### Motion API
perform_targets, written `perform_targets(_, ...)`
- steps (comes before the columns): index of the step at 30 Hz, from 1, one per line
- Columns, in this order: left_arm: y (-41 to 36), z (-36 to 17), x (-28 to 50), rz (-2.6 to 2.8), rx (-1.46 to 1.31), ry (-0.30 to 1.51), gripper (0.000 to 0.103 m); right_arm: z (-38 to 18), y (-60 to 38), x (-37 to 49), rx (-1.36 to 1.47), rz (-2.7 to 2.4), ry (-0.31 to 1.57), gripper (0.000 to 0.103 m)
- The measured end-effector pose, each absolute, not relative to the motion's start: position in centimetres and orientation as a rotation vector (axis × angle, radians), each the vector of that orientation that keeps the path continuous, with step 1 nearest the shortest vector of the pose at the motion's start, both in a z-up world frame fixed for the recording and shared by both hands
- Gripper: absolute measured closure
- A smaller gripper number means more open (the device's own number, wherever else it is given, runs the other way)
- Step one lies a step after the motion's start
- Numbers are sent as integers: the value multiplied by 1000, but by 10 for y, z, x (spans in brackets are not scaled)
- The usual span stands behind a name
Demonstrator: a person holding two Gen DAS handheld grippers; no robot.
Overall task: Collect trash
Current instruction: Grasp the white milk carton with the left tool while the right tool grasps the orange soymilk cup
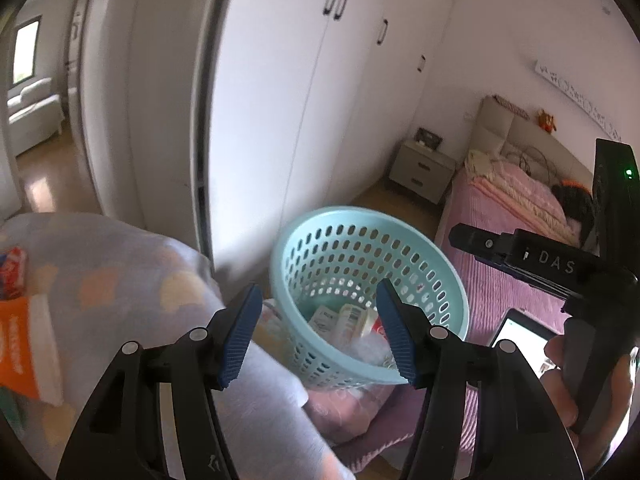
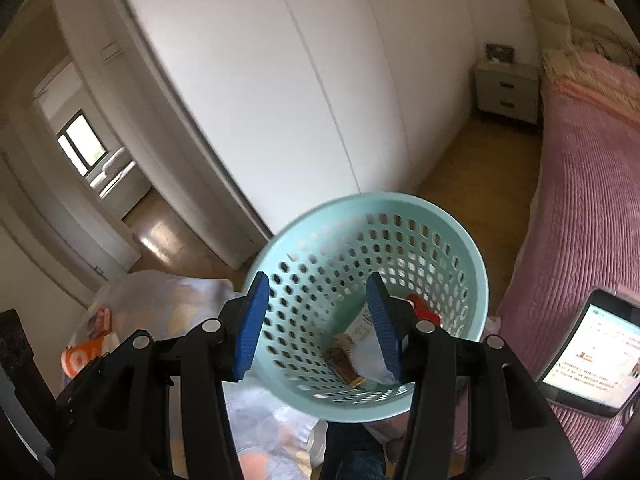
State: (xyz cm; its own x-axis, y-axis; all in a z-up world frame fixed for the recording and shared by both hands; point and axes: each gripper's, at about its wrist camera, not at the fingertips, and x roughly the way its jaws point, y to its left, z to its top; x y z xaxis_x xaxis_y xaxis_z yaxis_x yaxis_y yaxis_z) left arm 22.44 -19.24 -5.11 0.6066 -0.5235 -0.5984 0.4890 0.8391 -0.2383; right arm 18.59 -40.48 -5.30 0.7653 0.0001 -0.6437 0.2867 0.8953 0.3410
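Bedroom scene seen from two wrist cameras. The pale turquoise perforated basket sits tilted at the foot of a bed covered in a pink ribbed bedspread, its mouth turned toward both cameras and its base resting on a pink pillow. Inside the basket lie the collected scraps: small printed cartons, a brown snack wrapper, crumpled white paper and a red piece. The left gripper is released, its blue pads apart with nothing pressed between them. The right gripper is likewise released, with only the basket interior showing in the gap. Left of the basket lies a pale patterned blanket carrying an orange package. Right of the basket, a lit tablet rests on the bedspread. Behind the basket stands a white wardrobe.
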Motion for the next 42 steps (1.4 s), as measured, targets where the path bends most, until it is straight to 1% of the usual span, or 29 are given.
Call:
perform_targets(5,-154,-34,204,-537,-92,668,45,-32,-369,177,369,-108,647,56)
perform_targets(10,-105,-20,188,-442,-115,629,45,-25,-331,180,327,-35,650,56)
perform_targets(19,15,-13,179,-180,-170,615,45,-20,-251,192,223,101,676,56)
perform_targets(20,31,-13,179,-145,-186,617,45,-20,-241,193,206,116,677,56)
perform_targets(21,47,-14,180,-113,-203,621,41,-19,-230,196,191,127,680,56)
perform_targets(22,60,-15,180,-89,-215,625,39,-19,-222,198,179,138,682,56)
perform_targets(24,86,-19,182,-42,-233,643,39,-21,-201,202,154,161,690,56)
perform_targets(25,96,-22,184,-25,-239,662,34,-22,-193,204,146,171,695,56)
perform_targets(27,113,-30,189,-5,-245,704,30,-25,-172,209,131,198,708,53)
perform_targets(30,133,-47,192,20,-263,751,29,-29,-145,214,108,232,716,49)
perform_targets(35,149,-73,197,15,-316,794,29,-38,-105,222,62,281,743,49)
perform_targets(38,151,-84,197,11,-327,800,29,-43,-83,225,35,302,756,48)
perform_targets(42,154,-95,195,11,-329,797,31,-47,-67,225,1,309,754,44)
